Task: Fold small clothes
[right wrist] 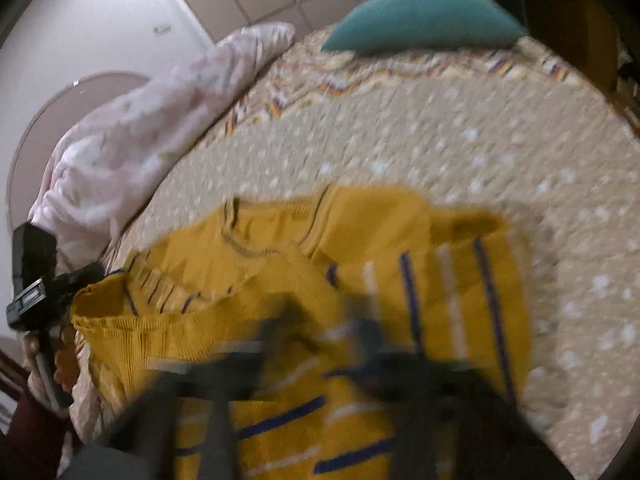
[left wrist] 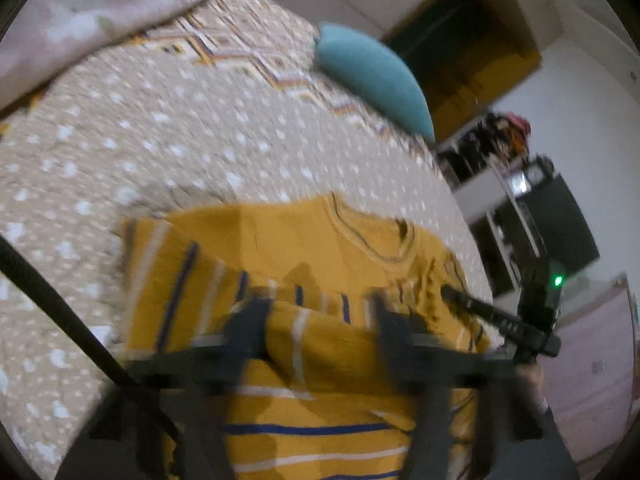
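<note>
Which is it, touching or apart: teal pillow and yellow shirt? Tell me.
Apart. The right wrist view shows bare bedspread between the pillow and the shirt.

Left claw (left wrist: 320,320) fingers spread apart, right claw (right wrist: 320,332) blurred, finger gap unclear

Patterned bedspread (left wrist: 168,128), teal pillow (left wrist: 372,76) (white walls behind).

Motion blur smears both views. Right gripper (right wrist: 320,340) at 6 o'clock: jaw state unreadable. Yellow striped sweater (left wrist: 320,360) is cut off at 6 o'clock. Shelf clutter (left wrist: 508,132) at 2 o'clock: unidentifiable.
</note>
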`<action>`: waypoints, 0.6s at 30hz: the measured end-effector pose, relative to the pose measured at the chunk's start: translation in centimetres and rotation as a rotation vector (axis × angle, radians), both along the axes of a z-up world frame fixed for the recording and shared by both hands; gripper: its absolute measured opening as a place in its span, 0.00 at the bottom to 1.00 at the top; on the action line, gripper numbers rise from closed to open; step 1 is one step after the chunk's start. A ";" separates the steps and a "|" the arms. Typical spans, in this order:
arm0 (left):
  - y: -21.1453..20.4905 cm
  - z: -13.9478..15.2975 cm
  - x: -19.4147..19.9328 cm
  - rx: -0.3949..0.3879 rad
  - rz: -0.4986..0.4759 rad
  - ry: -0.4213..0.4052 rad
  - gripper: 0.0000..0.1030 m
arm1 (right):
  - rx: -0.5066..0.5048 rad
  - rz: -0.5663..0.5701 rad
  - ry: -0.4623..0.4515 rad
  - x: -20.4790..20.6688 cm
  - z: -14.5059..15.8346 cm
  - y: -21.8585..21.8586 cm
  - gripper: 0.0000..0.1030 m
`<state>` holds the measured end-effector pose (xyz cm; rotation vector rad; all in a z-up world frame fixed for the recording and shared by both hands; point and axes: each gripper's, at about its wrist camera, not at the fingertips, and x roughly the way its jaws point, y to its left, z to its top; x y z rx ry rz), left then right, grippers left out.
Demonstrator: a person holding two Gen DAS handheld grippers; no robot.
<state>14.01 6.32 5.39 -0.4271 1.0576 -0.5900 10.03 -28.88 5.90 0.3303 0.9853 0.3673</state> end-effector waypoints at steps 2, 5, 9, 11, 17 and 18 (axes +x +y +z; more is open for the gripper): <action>-0.8 0.0 0.1 0.012 -0.025 0.021 0.00 | 0.010 -0.005 -0.035 -0.4 0.6 -0.3 0.09; -1.1 1.2 0.8 0.024 0.022 -0.017 0.00 | 0.003 -0.070 -0.075 -0.3 1.9 -1.6 0.09; 0.2 1.7 2.7 0.056 0.192 -0.041 0.00 | -0.053 -0.257 -0.063 1.7 1.8 -4.2 0.08; 0.9 1.6 2.9 0.082 0.234 -0.035 0.00 | -0.127 -0.346 -0.027 2.5 1.0 -5.0 0.11; 2.1 2.4 -0.7 0.144 0.205 -0.098 0.60 | -0.161 -0.358 -0.054 1.0 1.9 -5.4 0.24; 2.3 2.5 -1.5 0.149 0.205 -0.110 0.64 | -0.163 -0.350 -0.067 0.3 2.6 -5.5 0.27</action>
